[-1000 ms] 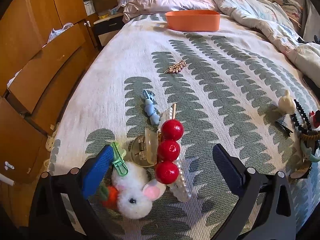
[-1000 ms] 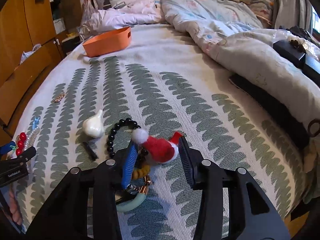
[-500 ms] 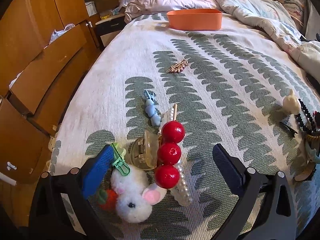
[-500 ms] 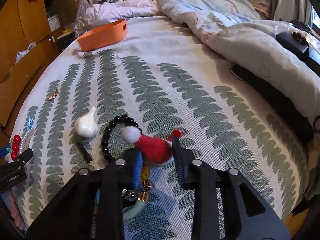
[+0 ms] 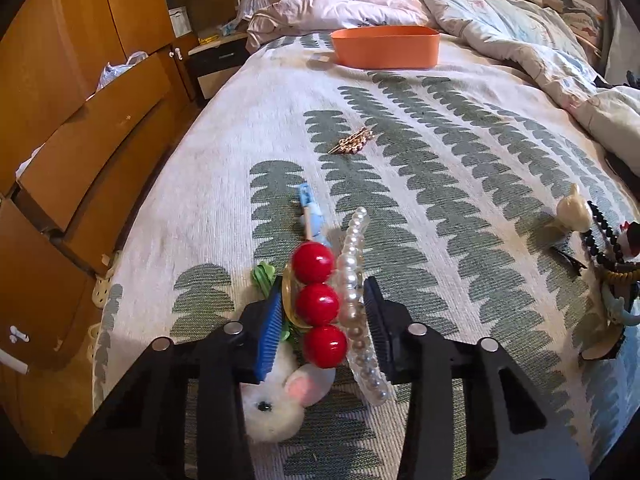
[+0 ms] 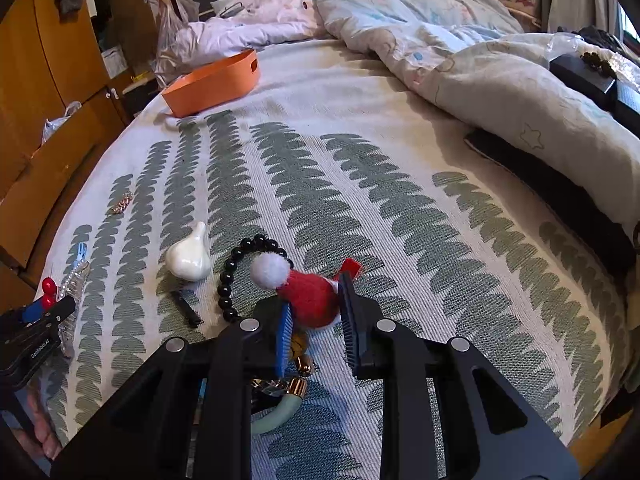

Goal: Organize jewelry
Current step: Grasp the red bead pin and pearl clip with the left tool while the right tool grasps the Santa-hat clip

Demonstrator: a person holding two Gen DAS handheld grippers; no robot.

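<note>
Pick step, both sides at once. Left gripper [image 5: 324, 316]: jaws have just been closing and now clamp a bundle between them: the red-ball clip [image 5: 319, 309] in the middle, the pearl clip [image 5: 357, 304] against the right-hand jaw, a translucent claw clip [image 5: 289, 308] against the left-hand one. The white bunny clip [image 5: 280, 396] sits below the jaws and the green clip [image 5: 264, 274] just outside the left jaw; can't tell if either is caught. Right gripper [image 6: 314, 324]: jaws have just been closing too, now narrow and pinched on the red santa-hat clip [image 6: 308, 294], pompom sticking out ahead of the tips. Black bead bracelet [image 6: 236, 268] lies just left of those jaws, white garlic-shaped piece [image 6: 189, 258] further left, mint ring [image 6: 276, 414] beneath them. Orange tray [image 5: 386, 47] is well ahead of both jaws, far up the bed [image 5: 460, 152]. Next, as I read it: lift straight up, check nothing snags or drops from the left bundle, carry forward to the tray, then release over it.
</note>
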